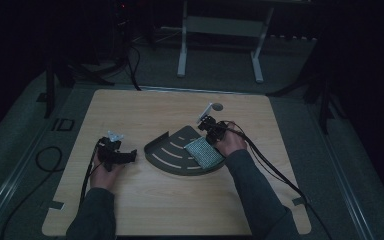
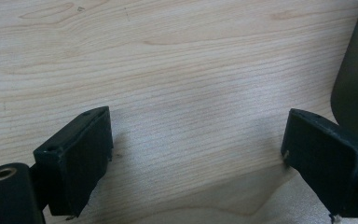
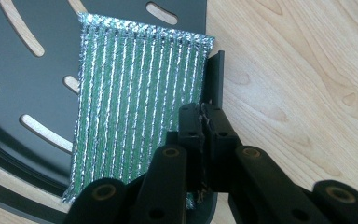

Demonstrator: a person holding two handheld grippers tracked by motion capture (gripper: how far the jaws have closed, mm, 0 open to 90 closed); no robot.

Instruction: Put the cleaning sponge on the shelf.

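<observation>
Right claw (image 3: pixel 204 122) is down at the near edge of the green scouring pad (image 3: pixel 135 102), its jaws pressed almost together, and they look to be nipping the pad's silvery right-hand border against the tray's raised lip. Whether that pinch truly bites the fabric is hard to tell from the right gripper view. In the high view the right claw (image 1: pixel 211 131) sits at the pad's far corner, which suits dragging or lifting it by one edge rather than scooping it whole.

The pad (image 1: pixel 204 153) lies flat on the dark slotted tray (image 1: pixel 167 152), toward the tray's right side, covering some of the curved slots. The tray rests mid-counter (image 1: pixel 145 210), likely so both hands can reach it.

Left claw (image 1: pixel 117 156) waits just left of the tray, jaws spread wide over bare wood, pinching nothing. The left gripper view confirms it: the left claw (image 2: pixel 196 149) has open grain between its jaws and the tray's dark edge (image 2: pixel 356 88) off to the side. Probably parked, ready to steady the tray.

Count: one pad, one tray, two claws, one counter.
</observation>
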